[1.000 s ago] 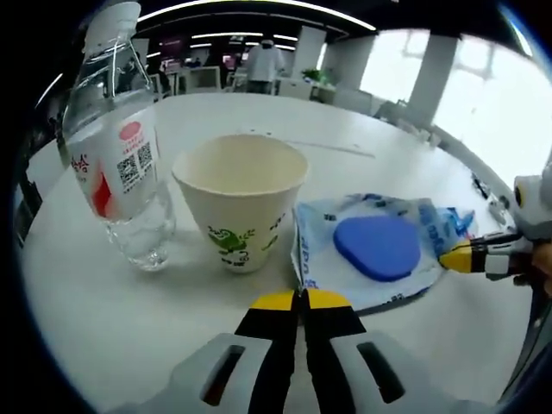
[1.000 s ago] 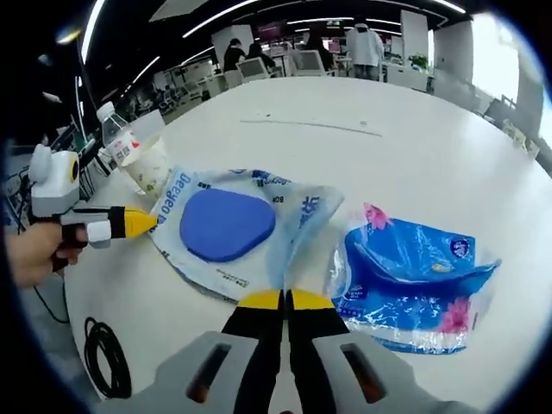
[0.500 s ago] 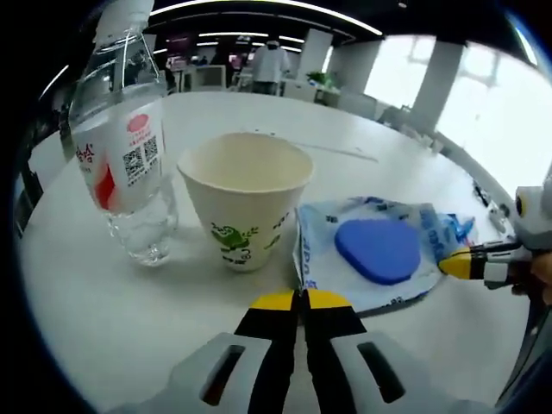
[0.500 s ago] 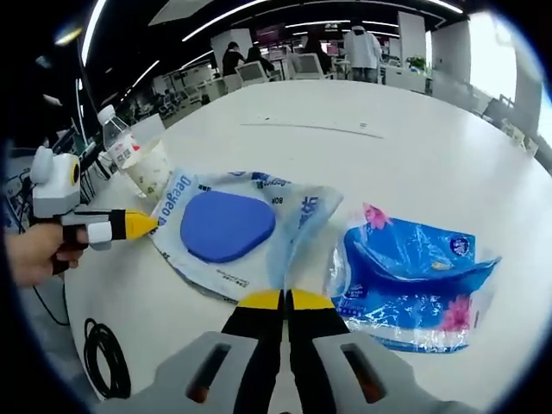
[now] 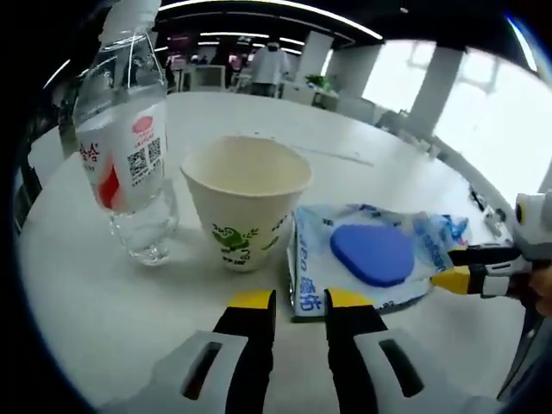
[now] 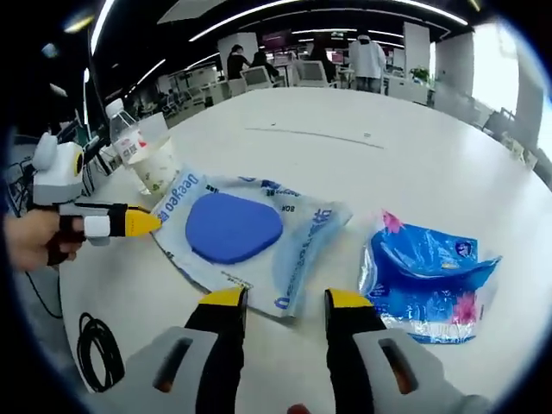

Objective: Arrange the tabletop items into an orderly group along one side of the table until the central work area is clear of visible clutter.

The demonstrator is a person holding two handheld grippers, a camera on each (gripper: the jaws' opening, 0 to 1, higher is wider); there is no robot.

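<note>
In the left gripper view we see things close up that the right gripper view shows small and far: a clear water bottle (image 5: 128,147) with a white and red label stands upright ahead and to the left of the left gripper (image 5: 294,304), and a white paper cup (image 5: 247,198) with a green print stands just beside it, straight ahead of the jaws. The right gripper view gives us what the other does not: a crumpled blue tissue pack (image 6: 431,280) with pink flowers lying ahead and to the right of the right gripper (image 6: 285,299), near the wipes but apart from them, and a black cable (image 6: 93,350) coiled on the white table (image 6: 362,164) to the gripper's left. Both views share the flat pack of wet wipes (image 5: 366,259) with its blue lid (image 5: 373,254). The left gripper's jaws stand a little apart, holding nothing, with the near edge of the wipes pack lying just beyond the tips. The right gripper's jaws are spread wider and are likewise empty, with the pack's near corner just beyond the gap between them. From the right gripper view we see the left gripper held in a hand (image 6: 30,240), its yellow tips at the pack's far-left edge; whether they touch it we cannot tell.
</note>
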